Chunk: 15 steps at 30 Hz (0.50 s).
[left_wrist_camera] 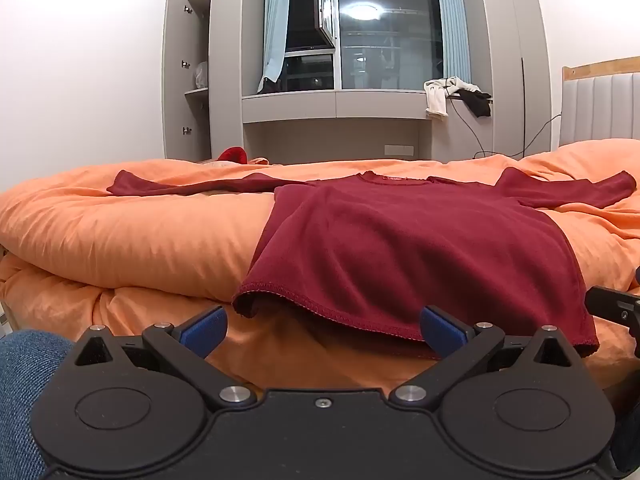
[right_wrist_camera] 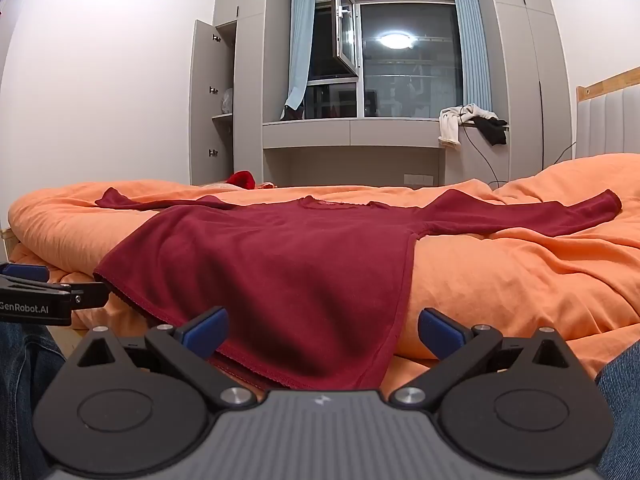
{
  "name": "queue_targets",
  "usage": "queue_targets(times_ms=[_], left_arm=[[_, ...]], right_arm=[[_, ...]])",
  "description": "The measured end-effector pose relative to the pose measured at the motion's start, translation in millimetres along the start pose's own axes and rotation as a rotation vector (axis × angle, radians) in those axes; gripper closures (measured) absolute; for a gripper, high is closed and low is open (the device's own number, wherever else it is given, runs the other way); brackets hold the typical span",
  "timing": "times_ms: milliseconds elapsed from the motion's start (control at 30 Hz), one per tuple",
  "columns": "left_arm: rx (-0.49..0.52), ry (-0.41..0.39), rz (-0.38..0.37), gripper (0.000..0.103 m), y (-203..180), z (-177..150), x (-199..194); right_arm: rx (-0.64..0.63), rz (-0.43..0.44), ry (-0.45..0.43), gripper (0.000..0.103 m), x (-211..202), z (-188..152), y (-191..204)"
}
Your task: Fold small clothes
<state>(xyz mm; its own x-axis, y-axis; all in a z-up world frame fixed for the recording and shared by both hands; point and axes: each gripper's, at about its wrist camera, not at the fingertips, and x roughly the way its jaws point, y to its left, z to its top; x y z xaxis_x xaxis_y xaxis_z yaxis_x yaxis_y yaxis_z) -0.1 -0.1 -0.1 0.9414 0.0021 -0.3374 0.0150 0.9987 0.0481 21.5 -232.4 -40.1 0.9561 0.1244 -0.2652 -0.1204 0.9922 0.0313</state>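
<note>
**Dark red top spread flat on the orange bed, both grippers wide and empty**

Left wrist view: the dark red long-sleeved knit top lies flat on the rumpled orange duvet. Its hem points toward the camera and hangs over the duvet's near fold, its neckline points away toward the window, and the two sleeves stretch out to left and right, so the long axis runs across the bed. The left gripper stands wide, blue pads just short of the hem's left part, nothing between them. Only a black tip of the right gripper shows at the right edge. Blue denim fills the lower left corner.

Right wrist view: the same top sits left of centre, and here its right side seam and the hem's right corner are plain. The right gripper is also wide and empty, the hem drooping just ahead of its pads. The left gripper's lettered side shows at the left.

Beyond the bed stand grey built-in wardrobes with one door open, pale blue curtains, a padded headboard and clothes heaped on the sill
</note>
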Motion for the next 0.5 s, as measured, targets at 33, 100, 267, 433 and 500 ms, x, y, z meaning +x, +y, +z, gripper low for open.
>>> queue_targets(times_ms=[33, 100, 267, 433, 500], left_arm=[[0.001, 0.000, 0.001, 0.001, 0.0, 0.0, 0.0], [-0.001, 0.001, 0.001, 0.001, 0.2, 0.0, -0.2], [-0.002, 0.001, -0.001, 0.001, -0.2, -0.2, -1.9], [-0.001, 0.007, 0.000, 0.001, 0.5, -1.6, 2.9], [0.000, 0.008, -0.001, 0.001, 0.5, -1.5, 2.8]], right_arm=[[0.000, 0.001, 0.002, 0.000, 0.2, 0.0, -0.1], [-0.001, 0.001, 0.002, 0.000, 0.2, 0.1, 0.0], [0.001, 0.001, 0.003, 0.000, 0.3, 0.0, -0.4], [0.001, 0.001, 0.004, 0.000, 0.3, 0.0, 0.1], [0.001, 0.001, 0.004, 0.000, 0.3, -0.1, 0.3]])
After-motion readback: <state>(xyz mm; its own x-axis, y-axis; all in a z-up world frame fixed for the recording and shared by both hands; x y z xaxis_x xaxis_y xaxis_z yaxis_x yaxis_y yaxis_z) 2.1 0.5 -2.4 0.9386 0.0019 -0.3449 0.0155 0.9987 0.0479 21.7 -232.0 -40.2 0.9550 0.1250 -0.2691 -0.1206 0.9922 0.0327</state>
